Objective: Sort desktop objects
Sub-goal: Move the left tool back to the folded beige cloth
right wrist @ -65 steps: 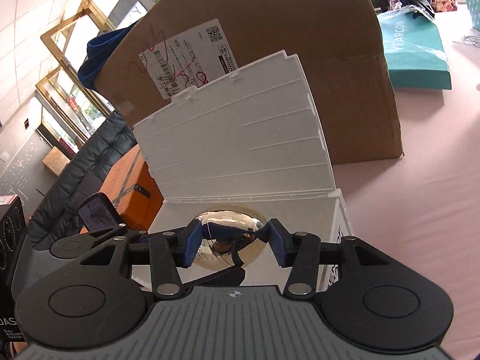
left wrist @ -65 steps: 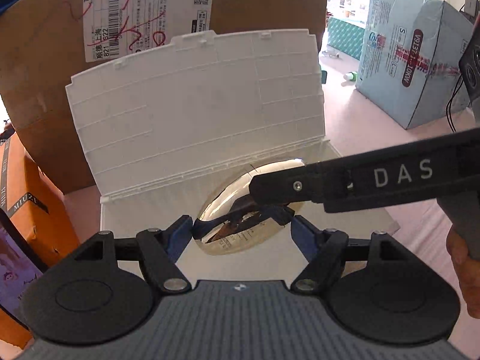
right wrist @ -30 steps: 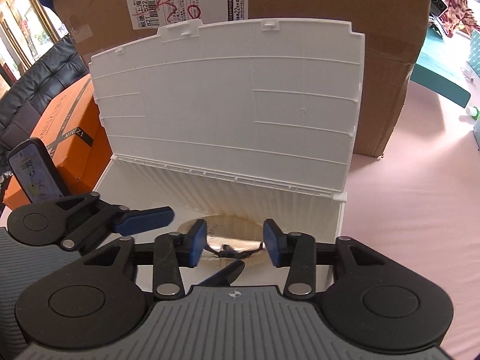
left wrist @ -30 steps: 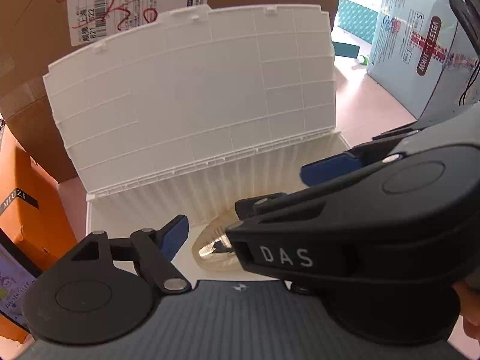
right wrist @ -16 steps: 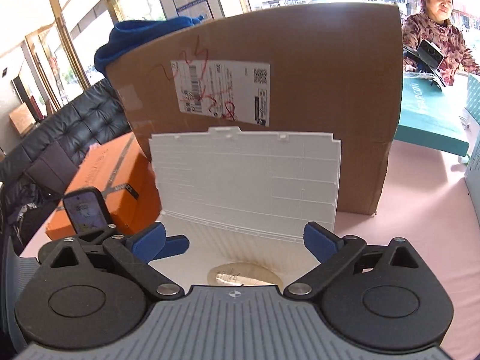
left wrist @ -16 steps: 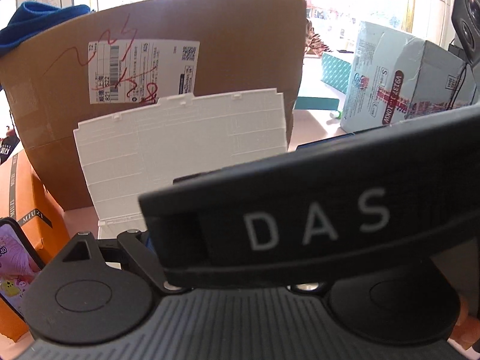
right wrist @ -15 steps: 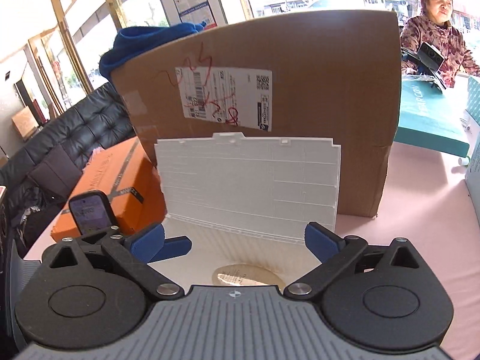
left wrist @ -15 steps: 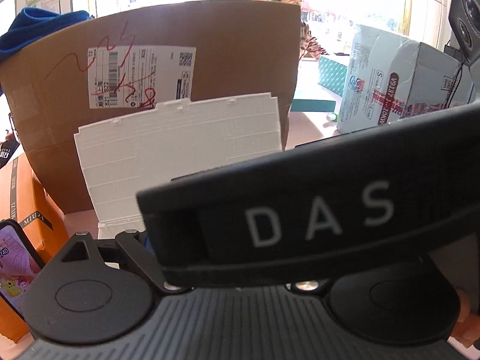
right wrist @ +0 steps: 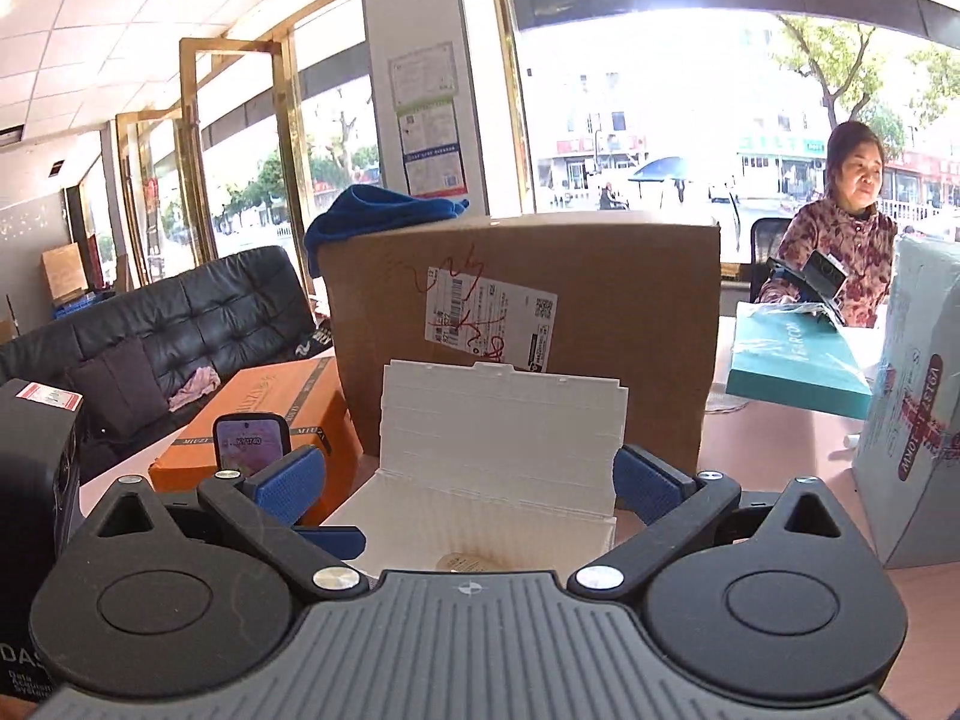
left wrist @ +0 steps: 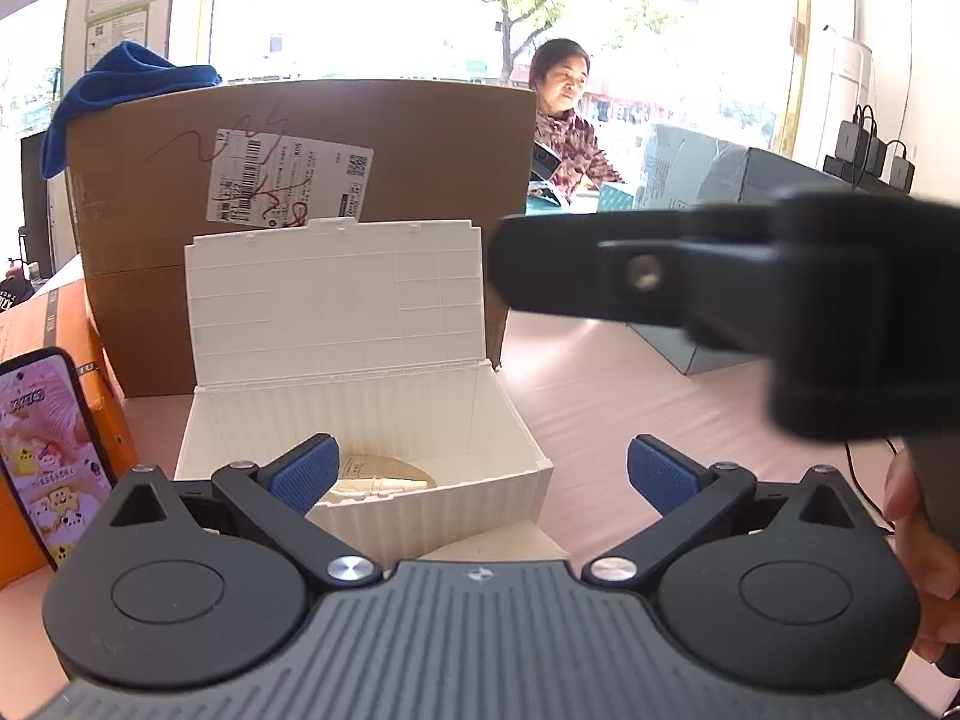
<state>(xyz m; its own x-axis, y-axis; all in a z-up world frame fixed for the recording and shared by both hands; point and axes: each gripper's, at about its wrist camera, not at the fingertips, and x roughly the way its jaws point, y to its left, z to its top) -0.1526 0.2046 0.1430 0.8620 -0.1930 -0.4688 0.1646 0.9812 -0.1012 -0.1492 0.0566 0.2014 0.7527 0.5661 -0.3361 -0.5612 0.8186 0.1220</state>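
The white storage box point(left wrist: 366, 420) stood on the pink desk point(left wrist: 612, 396) with its lid point(left wrist: 336, 300) raised upright against the big cardboard carton point(left wrist: 420, 138) behind it, so the far edge was walled in. On the left an orange box point(right wrist: 264, 414) and a propped phone point(left wrist: 45, 450) crowded that side closely. To the right the desk lay bare as far as a pale blue carton point(right wrist: 912, 414), well apart from the box.

Inside, a flat gold disc point(left wrist: 378, 477) lay on the box floor near the front wall; in the left wrist view its label showed, while the right wrist view caught only a sliver of the disc point(right wrist: 471, 561) above the gripper body.

The left wrist view alone showed the right gripper's black body point(left wrist: 750, 288) passing across the upper right, above the desk, with a hand point(left wrist: 927, 546) on its handle at the right edge. The right wrist view alone showed a black sofa point(right wrist: 180, 324) far left, a teal packet point(right wrist: 792, 366), and a blue cloth point(right wrist: 372, 210) on top of the carton. A person point(right wrist: 840, 252) sat far right.

The left gripper point(left wrist: 480, 474) hung near the box's front wall with its fingers point(left wrist: 303, 474) spread wide and holding nothing, the left pad over the box's near left corner. The right gripper point(right wrist: 468, 483) likewise had its fingers point(right wrist: 645, 489) wide apart and empty, framing the open box.
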